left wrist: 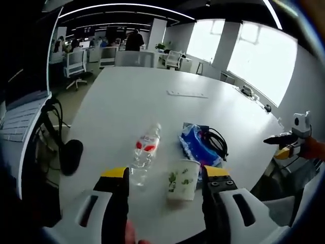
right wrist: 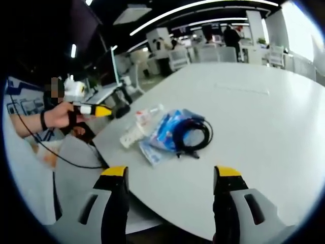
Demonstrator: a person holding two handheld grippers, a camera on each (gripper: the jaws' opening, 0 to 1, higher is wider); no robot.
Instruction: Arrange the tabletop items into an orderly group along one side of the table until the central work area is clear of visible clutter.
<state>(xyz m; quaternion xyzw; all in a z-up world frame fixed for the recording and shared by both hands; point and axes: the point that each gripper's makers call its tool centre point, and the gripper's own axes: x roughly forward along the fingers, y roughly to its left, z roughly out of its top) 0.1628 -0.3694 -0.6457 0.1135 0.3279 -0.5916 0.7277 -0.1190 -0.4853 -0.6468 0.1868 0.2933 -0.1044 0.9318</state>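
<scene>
Both the left gripper (left wrist: 165,180) and right gripper (right wrist: 171,175) had jaws spread, empty, while the clear plastic bottle (left wrist: 144,153), printed paper cup (left wrist: 182,180), blue packet (left wrist: 195,145) and coiled black cable (left wrist: 216,140) lay clustered near the white tabletop's (left wrist: 152,101) near edge.

No legible text anywhere.

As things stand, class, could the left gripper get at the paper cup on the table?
Probably yes. The left gripper is open, and the paper cup stands upright just ahead, between its jaws. The water bottle lies close beside the cup and the blue packet behind it, so the approach is tight but free.
</scene>
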